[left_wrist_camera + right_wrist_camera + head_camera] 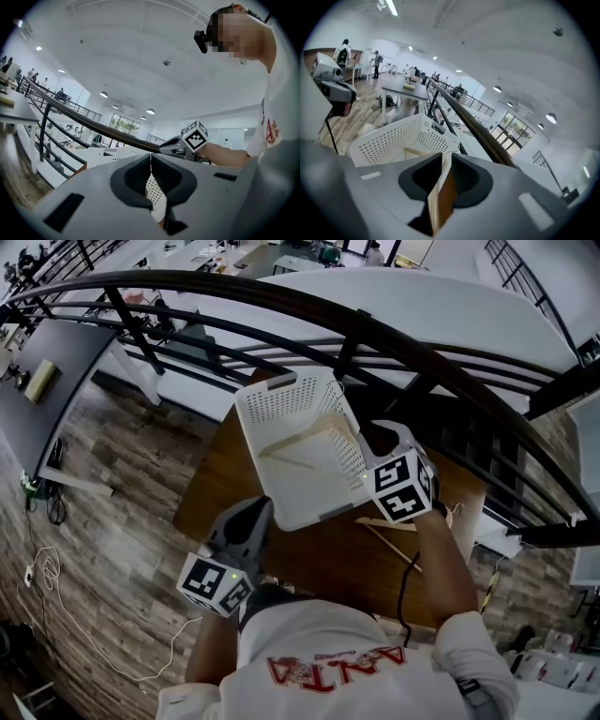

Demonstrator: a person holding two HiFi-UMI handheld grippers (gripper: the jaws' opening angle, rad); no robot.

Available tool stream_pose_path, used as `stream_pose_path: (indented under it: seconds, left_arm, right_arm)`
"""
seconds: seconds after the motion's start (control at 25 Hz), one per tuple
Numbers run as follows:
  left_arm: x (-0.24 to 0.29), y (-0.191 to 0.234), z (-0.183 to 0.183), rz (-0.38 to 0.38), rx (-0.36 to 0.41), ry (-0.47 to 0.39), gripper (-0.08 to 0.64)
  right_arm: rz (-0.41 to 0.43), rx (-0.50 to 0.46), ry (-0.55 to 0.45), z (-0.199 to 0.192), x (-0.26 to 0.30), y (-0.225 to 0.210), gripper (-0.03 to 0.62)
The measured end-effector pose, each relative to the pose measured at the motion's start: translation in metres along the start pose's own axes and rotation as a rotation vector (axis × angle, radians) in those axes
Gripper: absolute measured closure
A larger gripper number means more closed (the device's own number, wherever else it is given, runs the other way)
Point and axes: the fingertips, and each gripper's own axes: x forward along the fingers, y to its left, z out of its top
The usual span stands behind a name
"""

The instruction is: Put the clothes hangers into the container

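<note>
While the hanger (pixel 440 197) sits pinched edge-on in the right gripper's (pixel 445 180) closed jaws, just beside the basket (pixel 389 136) wall, a weak hold could let it twist and drop onto the table (pixel 216 474). The left gripper (pixel 151 187) is clamped on the basket's perforated wall; a slip there might tip it and spill the second hanger (pixel 302 439) inside.

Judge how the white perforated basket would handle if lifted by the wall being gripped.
Probably light for its size: thin, perforated plastic walls on the basket. The wall may flex where the left gripper pinches it. Lifted by that one edge it would likely tilt, and the wooden hanger inside could slide.
</note>
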Motion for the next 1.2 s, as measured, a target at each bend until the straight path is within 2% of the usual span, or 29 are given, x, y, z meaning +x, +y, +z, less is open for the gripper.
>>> stream_pose_path:
  seconds: [0.12,0.2,0.4,0.56,0.68,0.92,1.08,1.2]
  left_arm:
    - [0.003,-0.019,0.003,-0.003,0.029,-0.001,0.548]
    - [0.003,-0.034,0.006,0.0,0.045,-0.006,0.548]
    - [0.003,-0.045,0.024,-0.003,0.09,-0.017,0.548]
    - [0.015,-0.089,0.03,-0.012,0.14,-0.028,0.548]
    - [0.019,-0.114,0.034,-0.02,0.171,-0.04,0.548]
    - [0.023,-0.149,0.033,-0.037,0.201,-0.054,0.548]
    - [0.027,-0.163,0.029,-0.049,0.214,-0.039,0.551]
    - [0.027,-0.165,0.032,-0.058,0.188,-0.052,0.551]
  right_arm:
    - [-0.023,0.093,-0.086,-0.006,-0.036,-0.004,0.575]
    - [-0.03,0.147,-0.135,-0.013,-0.061,-0.004,0.584]
    - [-0.065,0.277,-0.303,-0.009,-0.105,-0.003,0.589]
    - [-0.079,0.422,-0.467,-0.043,-0.155,-0.019,0.589]
    - [-0.086,0.482,-0.549,-0.059,-0.185,-0.022,0.589]
    - [-0.098,0.541,-0.617,-0.085,-0.227,-0.024,0.589]
    - [-0.094,0.564,-0.609,-0.1,-0.234,-0.027,0.589]
    - [-0.097,0.581,-0.605,-0.106,-0.236,-0.027,0.589]
